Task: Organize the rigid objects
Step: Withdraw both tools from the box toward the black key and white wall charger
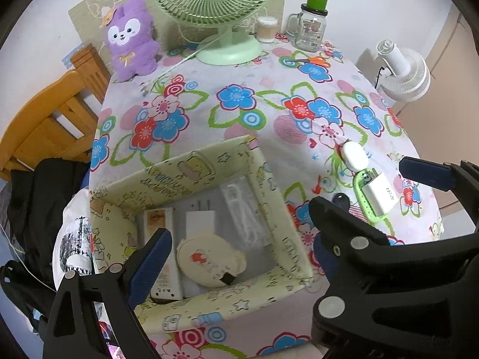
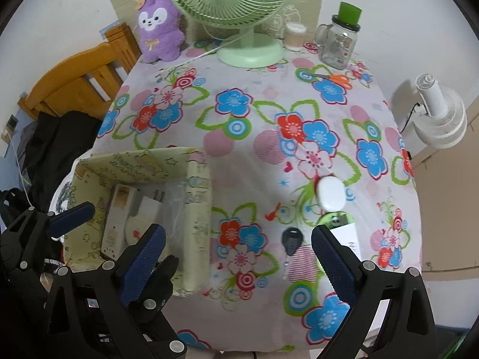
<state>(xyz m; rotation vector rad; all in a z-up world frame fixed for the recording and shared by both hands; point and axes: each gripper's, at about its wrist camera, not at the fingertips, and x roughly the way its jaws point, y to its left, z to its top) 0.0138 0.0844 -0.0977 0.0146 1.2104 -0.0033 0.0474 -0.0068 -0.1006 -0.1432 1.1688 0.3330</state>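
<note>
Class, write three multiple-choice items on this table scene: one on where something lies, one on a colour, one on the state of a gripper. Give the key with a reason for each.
1. Where does the black key fob lie?
A. in the fabric box
B. on the tablecloth right of the box
C. beside the fan

2. What colour is the plush toy?
A. purple
B. orange
C. white

3. How does the right gripper stand?
A. shut on the fob
B. shut on nothing
C. open

Key: 1 B, it rests on the cloth outside the fabric box. 2 A, its fur is purple. 3 C, its fingers are spread, nothing between them.

Home room: floral tablecloth (image 1: 269,68), plush toy (image 1: 131,39), desk fan (image 1: 215,9).
</note>
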